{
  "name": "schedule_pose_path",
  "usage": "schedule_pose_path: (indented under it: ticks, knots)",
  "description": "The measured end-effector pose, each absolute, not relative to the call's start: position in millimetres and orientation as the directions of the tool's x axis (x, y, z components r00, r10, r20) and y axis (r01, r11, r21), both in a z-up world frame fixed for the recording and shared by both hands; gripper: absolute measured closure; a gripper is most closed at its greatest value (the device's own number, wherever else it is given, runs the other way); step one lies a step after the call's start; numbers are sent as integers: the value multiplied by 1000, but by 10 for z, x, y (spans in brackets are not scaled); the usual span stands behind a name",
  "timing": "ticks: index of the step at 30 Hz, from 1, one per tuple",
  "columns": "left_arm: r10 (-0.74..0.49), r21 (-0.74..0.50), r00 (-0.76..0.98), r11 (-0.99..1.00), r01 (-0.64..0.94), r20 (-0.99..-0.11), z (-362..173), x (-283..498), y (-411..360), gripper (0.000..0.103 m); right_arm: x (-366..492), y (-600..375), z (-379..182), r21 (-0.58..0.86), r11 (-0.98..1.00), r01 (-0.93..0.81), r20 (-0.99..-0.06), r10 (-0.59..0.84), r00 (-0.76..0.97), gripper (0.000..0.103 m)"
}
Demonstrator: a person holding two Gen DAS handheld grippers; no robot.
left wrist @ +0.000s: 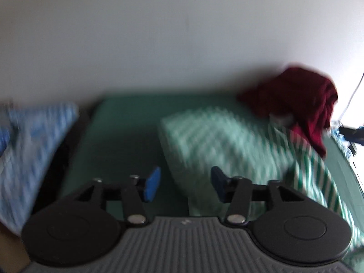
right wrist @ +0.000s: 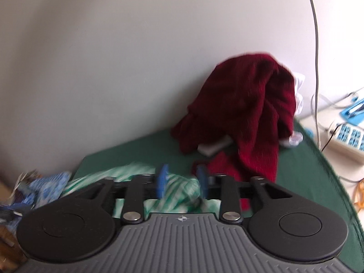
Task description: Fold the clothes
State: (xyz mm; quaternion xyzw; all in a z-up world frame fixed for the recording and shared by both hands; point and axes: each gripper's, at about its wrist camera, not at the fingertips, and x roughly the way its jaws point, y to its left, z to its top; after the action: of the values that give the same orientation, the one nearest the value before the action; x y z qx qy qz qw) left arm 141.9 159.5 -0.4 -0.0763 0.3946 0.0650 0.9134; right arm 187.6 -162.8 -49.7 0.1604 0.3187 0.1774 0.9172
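A green-and-white striped garment (left wrist: 227, 141) lies on the green table (left wrist: 122, 132), partly folded and blurred by motion. My left gripper (left wrist: 184, 183) is open and empty above its near left edge. In the right wrist view the striped garment (right wrist: 177, 188) bunches between the blue fingers (right wrist: 162, 182) of my right gripper (right wrist: 182, 182), whose jaws stand a little apart around the cloth. A dark red garment (right wrist: 245, 109) is heaped at the back of the table by the wall, also in the left wrist view (left wrist: 300, 100).
A blue patterned cloth (left wrist: 29, 150) lies off the table's left side, also in the right wrist view (right wrist: 47, 186). A white power strip (right wrist: 348, 138) and cables lie right of the table. A white wall (right wrist: 113, 56) runs behind. A pale flat object (right wrist: 213, 146) sits under the red garment.
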Motion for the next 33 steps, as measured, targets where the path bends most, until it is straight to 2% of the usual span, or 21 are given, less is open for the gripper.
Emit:
schedule_pose_path:
  ticks: [1, 3, 5, 7, 9, 12, 13, 15, 16, 17, 19, 20, 22, 23, 28, 33]
  knots:
    - [37, -116, 663, 976, -186, -748, -132, 1270, 1601, 46, 1723, -1650, -527, 405, 872, -275, -530, 470, 706, 55]
    - [-23, -197, 634, 959, -205, -773, -318, 918, 1588, 35, 1393, -1608, -609, 379, 846, -376, -552, 533, 642, 48]
    - [-90, -287, 618, 931, -226, -781, -454, 570, 1576, 15, 1046, -1476, -718, 326, 824, -463, -597, 559, 576, 39]
    - [-145, -370, 629, 897, -243, -764, -516, 349, 1527, 4, 683, -1276, -802, 244, 808, -537, -608, 559, 564, 33]
    - [-173, -425, 650, 869, -254, -740, -567, 294, 1416, 1, 493, -1030, -939, 147, 826, -545, -622, 505, 598, 31]
    - [-177, -395, 603, 884, -250, -778, -708, 548, 1232, 1, 451, -658, -1179, 23, 875, -484, -660, 377, 650, 30]
    - [-168, -369, 578, 895, -251, -799, -764, 650, 1176, 3, 483, -577, -1261, -9, 886, -463, -680, 334, 652, 30]
    - [-152, -343, 567, 906, -248, -810, -772, 714, 1192, 31, 576, -483, -1379, -49, 897, -439, -713, 276, 644, 33]
    - [-145, -345, 591, 907, -241, -794, -687, 696, 1254, 46, 599, -570, -1326, -5, 910, -415, -707, 290, 645, 46]
    - [-139, -347, 614, 908, -234, -777, -602, 677, 1317, 79, 621, -673, -1259, 48, 920, -388, -696, 310, 648, 76]
    - [-127, -351, 659, 910, -220, -742, -432, 641, 1442, 94, 664, -879, -1123, 154, 930, -333, -672, 346, 655, 97]
    - [-120, -352, 680, 912, -212, -723, -347, 623, 1505, 96, 659, -995, -1001, 165, 943, -289, -646, 325, 691, 101]
    - [-108, -354, 722, 914, -198, -684, -178, 586, 1630, 98, 600, -1224, -688, 150, 961, -233, -575, 276, 770, 101]
    - [-102, -354, 742, 915, -191, -663, -93, 568, 1692, 103, 571, -1342, -523, 150, 966, -209, -535, 257, 805, 101]
    - [-62, -341, 838, 928, -152, -542, 395, 436, 2016, 103, 417, -1852, 143, 158, 985, -64, -365, 119, 923, 101]
    - [-14, -329, 911, 935, -135, -412, 1058, -12, 2413, 103, 35, -2265, 656, 274, 962, -3, -190, 58, 980, 101]
